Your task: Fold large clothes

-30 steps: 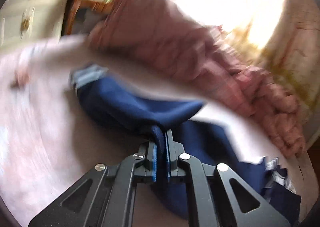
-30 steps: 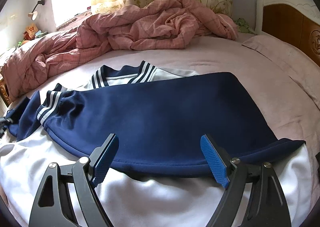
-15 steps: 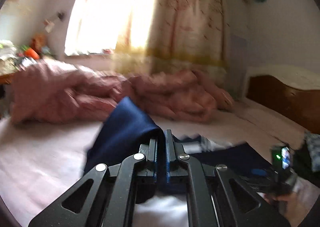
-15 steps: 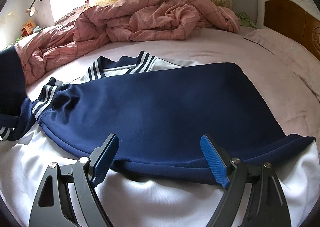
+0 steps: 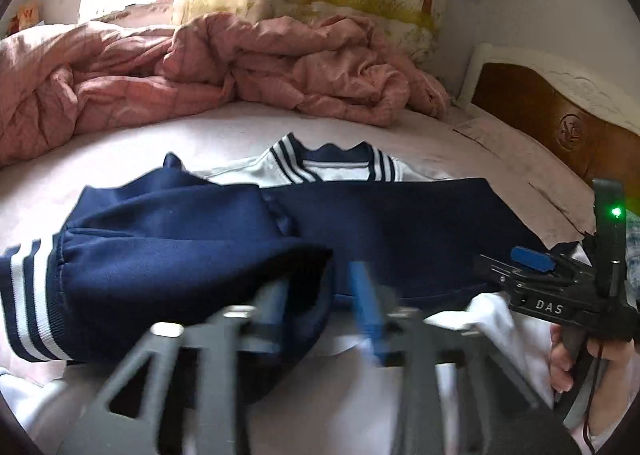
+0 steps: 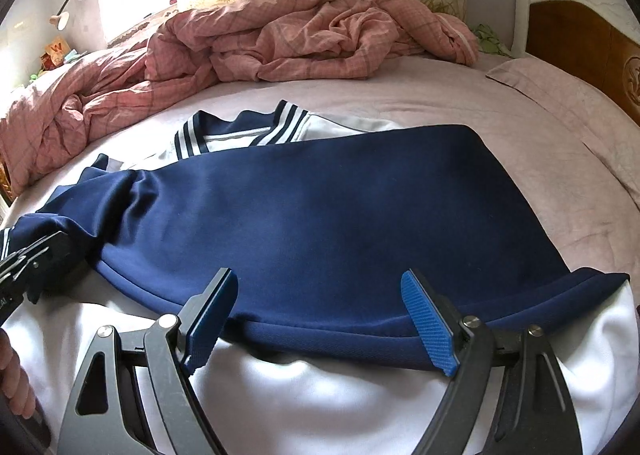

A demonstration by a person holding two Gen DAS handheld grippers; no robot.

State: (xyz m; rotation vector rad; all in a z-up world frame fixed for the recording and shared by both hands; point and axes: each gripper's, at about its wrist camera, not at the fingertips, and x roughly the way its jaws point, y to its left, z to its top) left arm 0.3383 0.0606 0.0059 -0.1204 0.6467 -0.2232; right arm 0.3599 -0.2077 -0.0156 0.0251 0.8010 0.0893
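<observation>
Left tool [image 5: 320,295] jaws opening, letting go navy sleeve [image 5: 168,255] it carried over; sleeve now draped across jacket [image 6: 320,215] on bed [image 6: 520,175], ahead of tool. Right tool [image 6: 320,319] wide apart, empty, hovering over sleeve hem. Sleeve fold done.

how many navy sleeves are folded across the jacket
2: left sleeve lies folded over the near left, at the opening left gripper; right sleeve spans the jacket's middle.

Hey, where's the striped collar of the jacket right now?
In the right wrist view the striped collar lies at centre, just beyond the folded navy sleeve, before the pink quilt.
</observation>
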